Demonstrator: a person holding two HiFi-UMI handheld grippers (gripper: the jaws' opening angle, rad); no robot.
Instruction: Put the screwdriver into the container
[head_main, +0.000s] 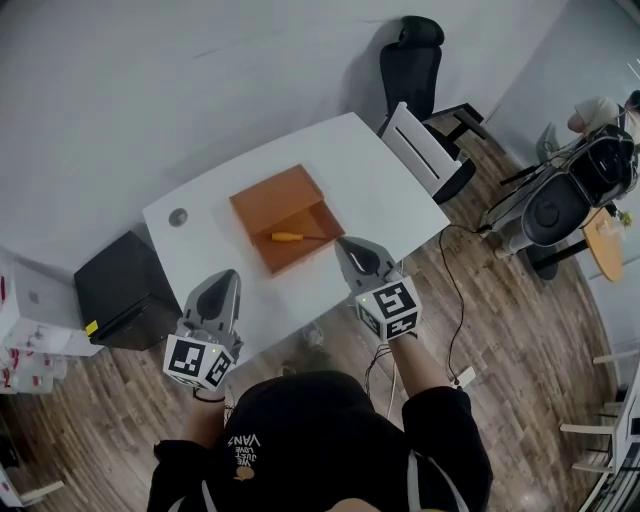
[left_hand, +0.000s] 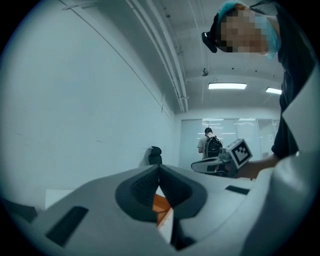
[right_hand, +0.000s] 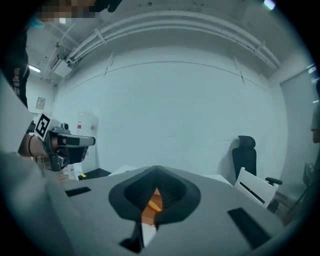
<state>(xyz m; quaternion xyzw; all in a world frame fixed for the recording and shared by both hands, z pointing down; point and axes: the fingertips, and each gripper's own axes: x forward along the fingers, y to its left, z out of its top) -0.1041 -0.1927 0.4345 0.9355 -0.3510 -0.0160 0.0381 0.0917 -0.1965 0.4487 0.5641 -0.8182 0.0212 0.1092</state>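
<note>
The white table (head_main: 205, 240) stands slantwise to the wall, with a black office chair (head_main: 412, 70) and a white chair (head_main: 425, 152) at its far right end and a black cabinet (head_main: 118, 290) on the floor off its left end. The orange-brown container (head_main: 292, 262) sits about mid-table. Its open tray is toward the near edge and its flat lid is folded back toward the far edge.

The left gripper (head_main: 228, 276) hangs over the table's near edge, left of the container, its jaws pressed together on nothing. The right gripper (head_main: 347, 243) points at the tray's right corner. Its jaws are likewise closed and empty.

The screwdriver (head_main: 285, 237) lies inside the tray, yellow handle to the left. Its thin shaft seems to point toward the tray's right wall, though it is faint. A small grey disc (head_main: 178, 216) sits near the table's left corner.
</note>
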